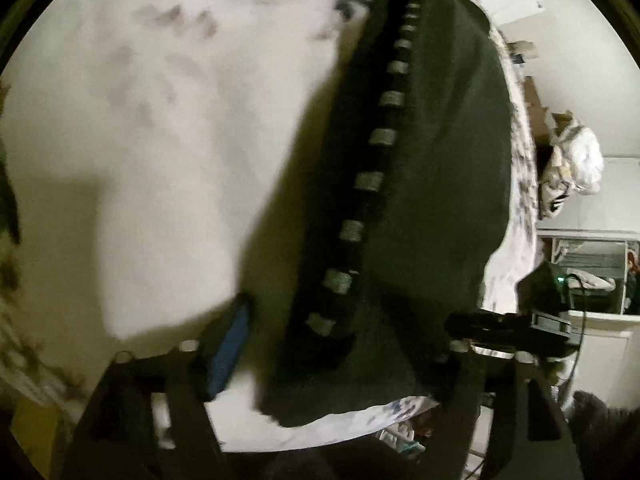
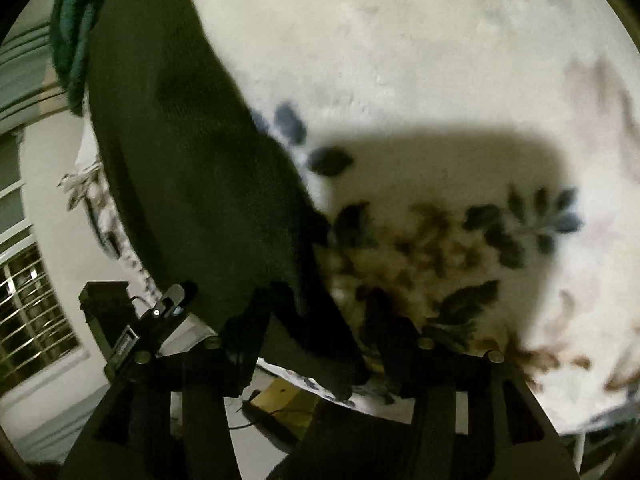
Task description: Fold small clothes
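**Dark garment laid out on floral bedspread, both grippers at its near edge**

Left wrist view: the dark garment (image 1: 432, 168), a black knit piece with a row of grey buttons (image 1: 370, 181) down its middle, lies stretched over the white floral bedspread (image 1: 152, 128). Its long axis runs from the left gripper (image 1: 340, 360) up and away toward the top of the frame, the button row tracing that line. The fingers are spread, with the garment's near hem lying between them; no pinch on the cloth shows. The right gripper's body sits just to the right.

Right wrist view: the same garment (image 2: 192, 168) runs up the left side, its near corner dropping between the fingers of the right gripper (image 2: 320, 336), which stand apart without pressing it. The bedspread (image 2: 400, 60) fills the rest.

The step appears to be the flattening before a fold; the next move likely calls for closing on both near corners and carrying them along the long axis.
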`<state>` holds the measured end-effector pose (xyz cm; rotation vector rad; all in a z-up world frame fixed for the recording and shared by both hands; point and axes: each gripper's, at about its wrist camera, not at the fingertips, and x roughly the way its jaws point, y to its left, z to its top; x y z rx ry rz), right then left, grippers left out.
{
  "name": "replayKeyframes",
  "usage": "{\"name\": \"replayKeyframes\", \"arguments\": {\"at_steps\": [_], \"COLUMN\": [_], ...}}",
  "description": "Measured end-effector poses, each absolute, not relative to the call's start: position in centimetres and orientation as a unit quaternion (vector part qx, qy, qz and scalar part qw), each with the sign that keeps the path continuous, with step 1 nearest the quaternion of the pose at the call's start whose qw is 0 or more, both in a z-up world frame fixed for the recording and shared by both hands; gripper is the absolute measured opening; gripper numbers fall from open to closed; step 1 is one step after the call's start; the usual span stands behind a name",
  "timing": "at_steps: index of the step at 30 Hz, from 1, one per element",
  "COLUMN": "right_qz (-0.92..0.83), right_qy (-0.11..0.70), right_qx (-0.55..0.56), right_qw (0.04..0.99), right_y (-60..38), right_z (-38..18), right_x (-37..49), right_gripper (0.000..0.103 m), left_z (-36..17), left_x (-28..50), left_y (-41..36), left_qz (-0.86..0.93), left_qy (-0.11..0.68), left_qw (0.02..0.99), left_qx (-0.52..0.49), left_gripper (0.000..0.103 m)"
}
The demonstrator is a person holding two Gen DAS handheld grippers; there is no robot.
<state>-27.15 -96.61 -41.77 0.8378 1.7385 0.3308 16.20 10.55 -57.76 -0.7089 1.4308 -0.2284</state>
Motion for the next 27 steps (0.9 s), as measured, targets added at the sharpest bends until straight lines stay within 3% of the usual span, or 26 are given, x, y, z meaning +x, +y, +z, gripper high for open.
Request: {"name": "replayKeyframes", "arguments": {"at_steps": [5, 6, 7, 8, 10, 12, 16, 27], "right_qz": [0.167, 0.172, 0.172, 0.169, 0.153, 0.145, 0.156, 0.220], "right_qy": [0.729, 0.728, 0.727, 0.727, 0.734, 0.729, 0.709, 0.629], "right_qx": [0.379, 0.386, 0.393, 0.396, 0.385, 0.395, 0.427, 0.489], "right_qw": [0.545, 0.540, 0.536, 0.535, 0.539, 0.540, 0.539, 0.563], "right_y": [-97.5, -97.2, -96.9, -96.9, -96.0, -95.7, -95.7, -96.2], "right_z": [-42.4, -42.7, -42.9, -42.6, -43.0, -43.0, -41.6, -31.1], "right_x": [-26.7, -26.6, -26.8, -25.9, -26.2, -26.6, -27.0, -22.5], "right_gripper": [0.056, 0.056, 0.054, 0.052, 0.019, 0.012, 0.007, 0.007], "left_z": [-57.1, -57.0, -57.0, -57.0, -56.7, -56.1, -53.7, -45.5], "left_x": [16.8, 16.6, 16.3, 16.3, 16.3, 16.1, 16.1, 19.5], "left_y": [7.4, 7.3, 7.0, 7.0, 7.1, 7.2, 6.6, 8.4], "left_qz": [-0.122, -0.122, -0.119, -0.117, -0.104, -0.097, -0.100, -0.116], "left_qy": [0.647, 0.649, 0.654, 0.658, 0.655, 0.653, 0.643, 0.573], "left_qw": [0.703, 0.704, 0.704, 0.701, 0.699, 0.699, 0.704, 0.724], "left_qx": [-0.270, -0.261, -0.250, -0.250, -0.266, -0.275, -0.285, -0.366], "left_gripper": [0.070, 0.052, 0.014, 0.009, 0.009, 0.009, 0.008, 0.008]}}
